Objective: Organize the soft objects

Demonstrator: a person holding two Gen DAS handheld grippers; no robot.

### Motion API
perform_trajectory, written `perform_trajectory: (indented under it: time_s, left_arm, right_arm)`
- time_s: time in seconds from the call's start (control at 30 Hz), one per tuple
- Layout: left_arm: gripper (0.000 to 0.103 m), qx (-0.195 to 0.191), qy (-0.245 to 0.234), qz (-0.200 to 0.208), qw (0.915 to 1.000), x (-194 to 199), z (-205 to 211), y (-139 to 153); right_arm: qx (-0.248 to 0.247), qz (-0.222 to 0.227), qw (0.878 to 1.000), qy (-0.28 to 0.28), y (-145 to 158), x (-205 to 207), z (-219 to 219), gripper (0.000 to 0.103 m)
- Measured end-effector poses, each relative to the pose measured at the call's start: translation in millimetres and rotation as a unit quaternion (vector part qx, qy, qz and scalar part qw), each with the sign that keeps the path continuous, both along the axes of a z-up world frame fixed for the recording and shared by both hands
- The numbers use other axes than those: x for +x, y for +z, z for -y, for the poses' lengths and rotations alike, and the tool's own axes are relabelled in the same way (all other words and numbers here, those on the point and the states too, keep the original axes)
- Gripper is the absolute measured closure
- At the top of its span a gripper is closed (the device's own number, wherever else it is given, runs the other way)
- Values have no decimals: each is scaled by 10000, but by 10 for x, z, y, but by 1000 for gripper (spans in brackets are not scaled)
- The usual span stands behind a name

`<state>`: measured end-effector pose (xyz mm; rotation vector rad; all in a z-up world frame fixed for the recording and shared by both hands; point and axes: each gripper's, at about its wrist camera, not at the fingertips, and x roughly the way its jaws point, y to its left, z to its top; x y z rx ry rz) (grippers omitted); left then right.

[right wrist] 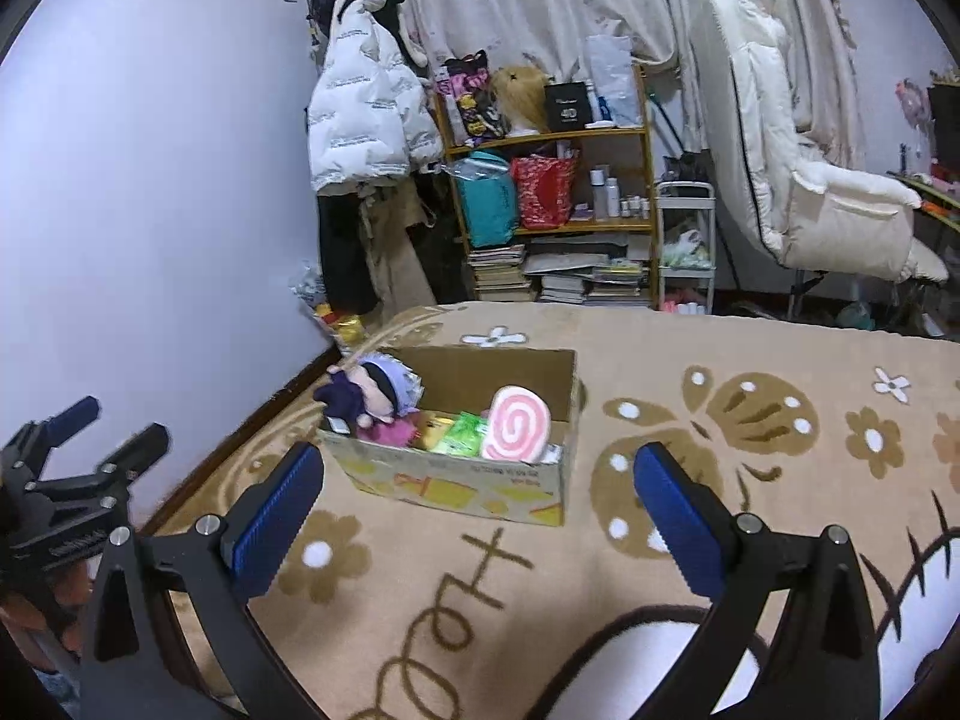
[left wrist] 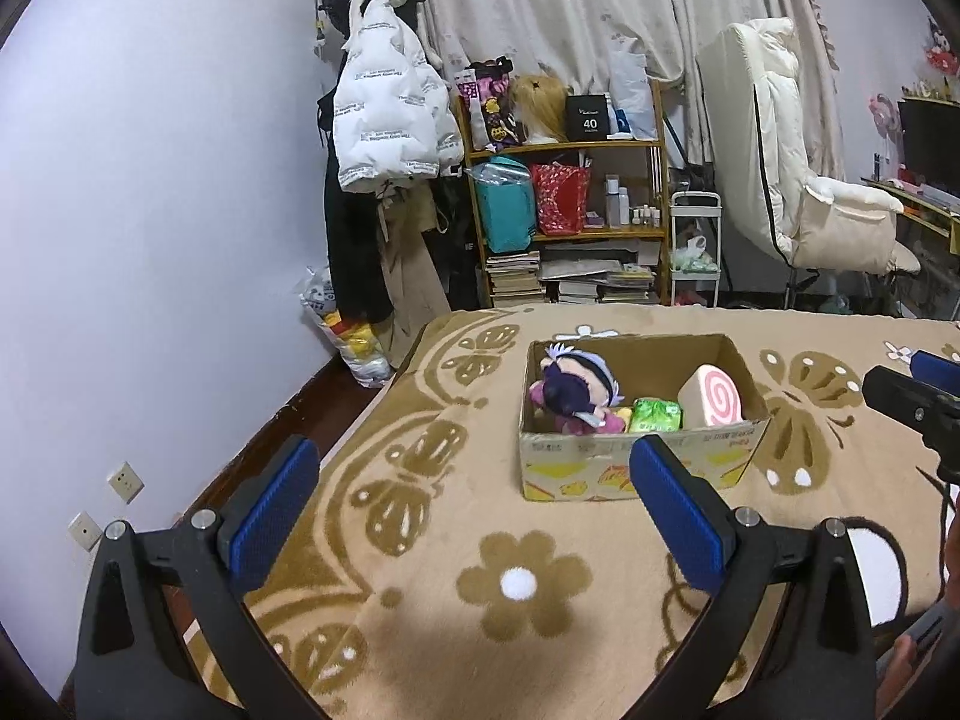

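Observation:
A cardboard box (left wrist: 636, 468) (right wrist: 456, 489) stands on the patterned blanket. Inside it lie a plush doll with pale hair and dark clothes (left wrist: 573, 387) (right wrist: 375, 393), a green soft packet (left wrist: 657, 415) (right wrist: 462, 435) and a pink swirl cushion (left wrist: 717, 399) (right wrist: 516, 431). My left gripper (left wrist: 474, 501) hovers open in front of the box with nothing between its blue pads. My right gripper (right wrist: 480, 504) is open too, just short of the box's front wall, holding nothing. Each gripper shows at the edge of the other's view.
The blanket (left wrist: 456, 540) (right wrist: 750, 420) covers a bed whose left edge drops to a wooden floor and lilac wall (left wrist: 150, 240). Beyond the bed stand a shelf with bags and books (left wrist: 570, 198), a hanging white jacket (left wrist: 390, 114) and a padded chair (left wrist: 798, 180).

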<state>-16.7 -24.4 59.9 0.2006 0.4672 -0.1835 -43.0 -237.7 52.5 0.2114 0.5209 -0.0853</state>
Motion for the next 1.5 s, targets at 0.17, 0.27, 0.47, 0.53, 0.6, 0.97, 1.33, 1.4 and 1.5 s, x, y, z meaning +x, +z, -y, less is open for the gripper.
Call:
perform_trajectory:
  time_s: [0.17, 0.27, 0.47, 0.53, 0.6, 0.97, 1.33, 1.4, 1.5]
  left_arm:
    - [1, 116, 21, 48, 9999, -44, -64, -126]
    - [1, 117, 107, 116, 9998, -41, -134, -178]
    - [1, 119, 44, 49, 9999, 43, -214, -323]
    - [1, 231, 28, 33, 9997, 74, -212, -377]
    - [1, 313, 8, 37, 9995, 94, -222, -422]
    - [1, 242, -85, -118, 9996, 150, -217, -542]
    - [1, 168, -57, -151, 9997, 157, -231, -554]
    - [1, 175, -45, -151, 9997, 155, -229, -549]
    - [1, 216, -38, -139, 9997, 154, -219, -551]
  right_arm:
    - [-134, -64, 9996, -230, -145, -52, 17, 0]
    - [-78, -88, 9995, -292, -236, -47, 26, 0]
    - [-172, -100, 9990, -399, -366, -4, -6, 0]
    - [-231, -96, 9986, -456, -391, 9, -9, 0]
    - [-227, -38, 9983, -529, -407, 4, 1, 0]
    - [-219, -45, 9968, -769, -448, 77, 64, 0]
    - [-453, -71, 9953, -854, -468, 95, 52, 0]
    - [-462, -75, 9952, -859, -467, 97, 43, 0]
    - [-464, -73, 9951, -866, -466, 96, 36, 0]
